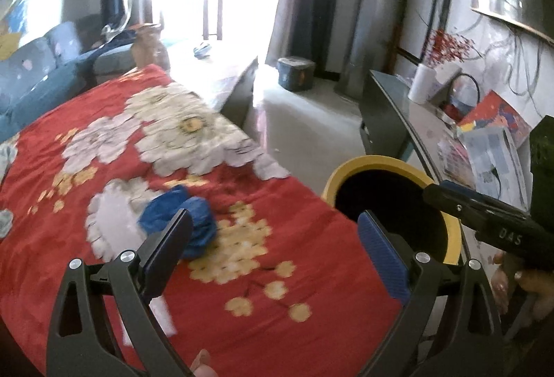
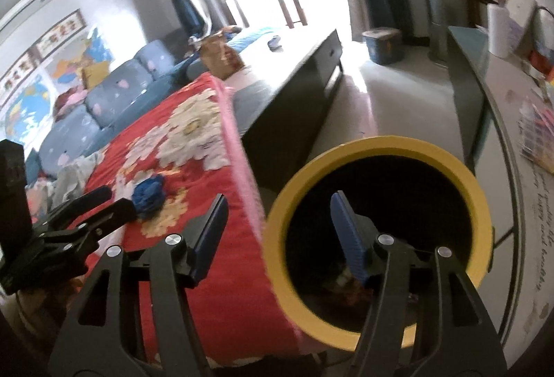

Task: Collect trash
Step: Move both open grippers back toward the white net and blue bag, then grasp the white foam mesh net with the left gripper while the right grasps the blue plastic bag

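A crumpled blue wad of trash [image 1: 187,217] lies on the red floral cloth [image 1: 294,256]; it also shows in the right wrist view [image 2: 149,191]. My left gripper [image 1: 277,242] is open and empty, its left finger just in front of the wad. A yellow-rimmed black bin [image 1: 391,204] stands beside the cloth's right edge. My right gripper [image 2: 277,231] is open and empty, with its right finger over the bin's mouth [image 2: 377,238] and its left finger over the cloth [image 2: 221,273]. The right gripper's fingers [image 1: 484,214] reach over the bin in the left wrist view. The left gripper's fingers [image 2: 90,211] show at the far left.
A blue sofa [image 2: 104,100] runs along the far left. A dark low table [image 2: 294,93] stands beyond the cloth. A glass-topped side table [image 1: 432,134] with papers, a paper roll and a basket is at the right. A small blue bucket [image 1: 296,72] sits on the floor by the bright doorway.
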### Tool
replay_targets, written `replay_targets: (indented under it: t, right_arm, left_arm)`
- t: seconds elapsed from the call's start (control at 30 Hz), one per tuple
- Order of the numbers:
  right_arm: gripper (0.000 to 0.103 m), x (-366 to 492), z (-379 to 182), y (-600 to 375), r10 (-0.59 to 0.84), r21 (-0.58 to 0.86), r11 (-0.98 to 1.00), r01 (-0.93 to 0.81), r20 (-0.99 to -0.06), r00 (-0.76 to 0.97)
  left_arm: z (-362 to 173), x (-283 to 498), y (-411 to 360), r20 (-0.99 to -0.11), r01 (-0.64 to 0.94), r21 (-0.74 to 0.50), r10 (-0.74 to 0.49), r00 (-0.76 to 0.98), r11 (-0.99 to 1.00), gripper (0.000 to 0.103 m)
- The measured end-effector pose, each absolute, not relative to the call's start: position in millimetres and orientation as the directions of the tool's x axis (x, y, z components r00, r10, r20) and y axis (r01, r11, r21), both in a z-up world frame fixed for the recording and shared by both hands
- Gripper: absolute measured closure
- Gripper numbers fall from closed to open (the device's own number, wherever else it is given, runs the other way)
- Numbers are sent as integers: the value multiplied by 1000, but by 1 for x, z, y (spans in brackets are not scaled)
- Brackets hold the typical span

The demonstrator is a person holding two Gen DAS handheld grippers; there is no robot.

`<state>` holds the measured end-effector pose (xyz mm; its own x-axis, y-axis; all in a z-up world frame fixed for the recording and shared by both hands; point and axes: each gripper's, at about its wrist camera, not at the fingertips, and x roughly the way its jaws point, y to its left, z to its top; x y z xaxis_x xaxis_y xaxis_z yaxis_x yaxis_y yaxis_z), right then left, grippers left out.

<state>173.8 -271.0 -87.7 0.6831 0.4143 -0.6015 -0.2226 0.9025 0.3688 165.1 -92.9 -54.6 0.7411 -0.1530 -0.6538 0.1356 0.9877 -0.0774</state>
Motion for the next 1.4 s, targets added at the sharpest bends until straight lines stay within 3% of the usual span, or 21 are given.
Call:
replay_targets:
  t: [0.47,0.8,1.1,1.2,1.27,1.4]
  right_arm:
    - [48,192,-82,-186,525,328,848,-416,-624,578]
    - [48,219,-96,-128,583,374,801,-468,-668,463]
    - [56,237,-115,-89,583,386,793,-471,-704,405]
    - [69,238,-120,-81,591,395,784,-479,-710,383]
    - [84,238,-124,-78,597,401,778,-484,-712,370]
    - [93,232,-124,-81,604,408,775,-482,-702,377]
  left_arm:
    - [-67,146,-7,-689,-59,-115,-37,724,992,10]
    - [-92,133,27,-739,-74,-169,-77,670,983,11]
    - [-114,135,24,-770,-26,-224,-160,618,974,30]
    - [-117,135,22,-771,-16,-220,-164,615,975,36]
    - [-117,134,21,-768,-8,-224,-171,618,975,46]
    - [-119,133,20,-764,4,-233,-186,618,972,72]
